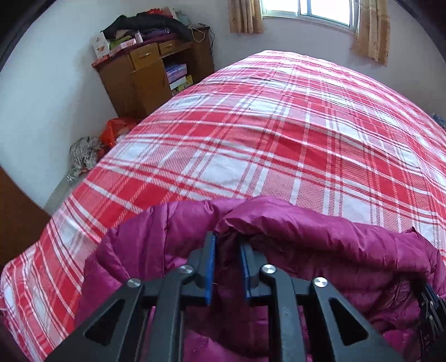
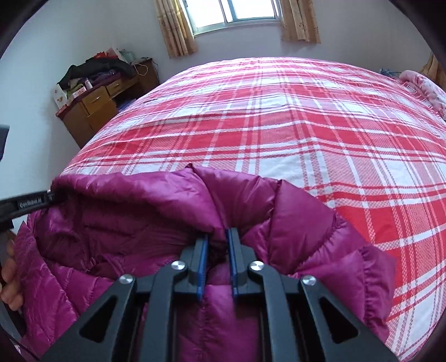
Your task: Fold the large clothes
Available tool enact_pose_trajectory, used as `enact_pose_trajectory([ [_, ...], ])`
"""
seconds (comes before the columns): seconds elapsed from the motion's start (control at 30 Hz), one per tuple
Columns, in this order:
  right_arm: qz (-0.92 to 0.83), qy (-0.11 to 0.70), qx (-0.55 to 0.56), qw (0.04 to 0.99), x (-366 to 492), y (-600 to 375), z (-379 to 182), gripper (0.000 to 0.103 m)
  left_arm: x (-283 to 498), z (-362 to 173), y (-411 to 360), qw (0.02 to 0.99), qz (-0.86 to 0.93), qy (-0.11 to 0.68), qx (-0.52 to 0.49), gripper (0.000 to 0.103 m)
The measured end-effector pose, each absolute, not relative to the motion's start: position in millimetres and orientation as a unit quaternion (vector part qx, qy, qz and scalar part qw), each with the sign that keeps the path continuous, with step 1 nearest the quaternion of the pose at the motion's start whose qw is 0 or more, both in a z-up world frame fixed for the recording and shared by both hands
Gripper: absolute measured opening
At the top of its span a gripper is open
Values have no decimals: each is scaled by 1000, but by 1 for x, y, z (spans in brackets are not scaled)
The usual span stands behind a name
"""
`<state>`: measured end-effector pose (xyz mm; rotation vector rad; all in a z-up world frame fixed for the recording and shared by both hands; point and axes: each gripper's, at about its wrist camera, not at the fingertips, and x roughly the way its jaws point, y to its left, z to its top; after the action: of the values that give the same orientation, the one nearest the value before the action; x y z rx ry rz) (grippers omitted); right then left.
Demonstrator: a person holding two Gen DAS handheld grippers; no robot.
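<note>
A magenta puffer jacket [image 1: 320, 236] lies bunched at the near edge of a bed with a red and white plaid sheet [image 1: 251, 139]. My left gripper [image 1: 227, 238] is shut on a fold of the jacket's upper edge, with fabric pinched between the blue pads. In the right wrist view my right gripper [image 2: 218, 232] is shut on the jacket [image 2: 125, 200] at a seam, further right along the same edge. The left gripper's finger [image 2: 28, 206] shows at the left edge of that view, gripping the jacket's corner, with a person's hand [image 2: 9, 278] below it.
The plaid sheet [image 2: 278, 125] stretches flat beyond the jacket to the wall with a curtained window [image 2: 237, 14]. A wooden cabinet [image 1: 145, 75] piled with clothes stands at the back left. An orange bag [image 1: 117, 131] lies on the floor beside it. Pink bedding [image 2: 426, 86] sits far right.
</note>
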<state>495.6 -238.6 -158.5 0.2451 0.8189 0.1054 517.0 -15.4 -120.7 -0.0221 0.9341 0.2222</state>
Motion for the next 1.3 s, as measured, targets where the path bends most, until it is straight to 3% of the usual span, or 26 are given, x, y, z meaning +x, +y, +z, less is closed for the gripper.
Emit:
enact_pose_trajectory([
  [0.2, 56, 397, 127, 907, 496, -241, -159, 14, 487, -139, 2, 891, 129, 431, -57, 15],
  [0.4, 51, 397, 117, 909, 496, -238, -159, 14, 486, -153, -9, 903, 151, 401, -31, 16],
  [0.5, 47, 400, 108, 909, 495, -235, -157, 18, 488, -153, -8, 904, 152, 399, -30, 16],
  [0.57, 43, 410, 94, 906, 491, -232, -151, 29, 487, -153, -8, 904, 152, 398, -31, 16],
  [0.63, 31, 391, 93, 915, 475, -233, -136, 33, 488, -153, -8, 905, 151, 397, -33, 16],
  [0.73, 28, 327, 112, 938, 454, -237, -101, 34, 487, -153, -8, 905, 151, 395, -34, 16],
  [0.83, 33, 324, 90, 941, 476, -220, -82, 34, 487, -153, -8, 905, 153, 395, -31, 16],
  [1.03, 44, 437, 90, 894, 530, -201, -143, 33, 484, -151, -2, 909, 135, 390, -61, 16],
  [1.17, 54, 394, 82, 914, 512, -201, -154, 33, 473, -148, 11, 912, 94, 382, -114, 17],
  [1.3, 52, 390, 77, 916, 512, -200, -154, 33, 446, -120, 7, 922, 82, 370, -81, 17],
])
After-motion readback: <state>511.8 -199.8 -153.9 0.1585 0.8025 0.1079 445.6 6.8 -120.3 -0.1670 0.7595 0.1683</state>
